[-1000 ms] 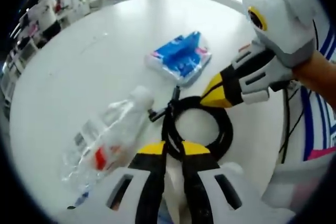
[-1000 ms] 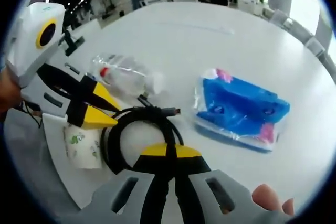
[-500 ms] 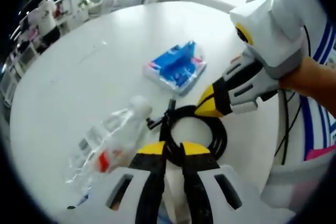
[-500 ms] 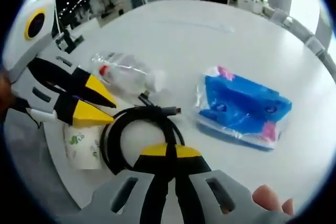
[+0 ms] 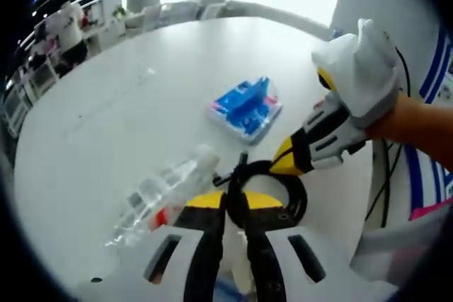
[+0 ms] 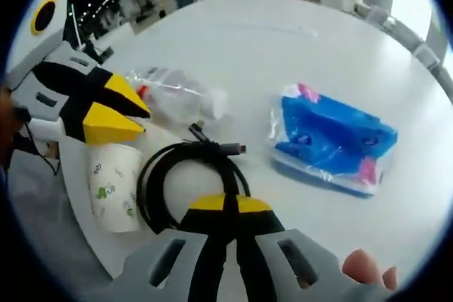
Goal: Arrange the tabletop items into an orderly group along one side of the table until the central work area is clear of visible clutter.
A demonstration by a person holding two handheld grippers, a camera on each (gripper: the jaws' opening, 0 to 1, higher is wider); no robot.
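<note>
Clearly the step in hand concerns the coiled black cable, which lies on the white round table near its edge. The right gripper has its two yellow-tipped jaws pressed together at the near side of the coil; whether a strand sits between them I cannot tell. The left gripper is also closed, its tips over the cable, and again I cannot tell if it pinches anything.

Around the cable lie the other items: a crushed clear plastic bottle with a red label just beside it, a blue tissue pack a little apart toward the middle, and a paper cup on its side, touching the coil at the table edge.

To do this step well, I think the person should take the coil by several loops together, so that it does not open when it is lifted or dragged. It should be moved slowly toward the cup side, because the cup and the light bottle can roll at a small push.
</note>
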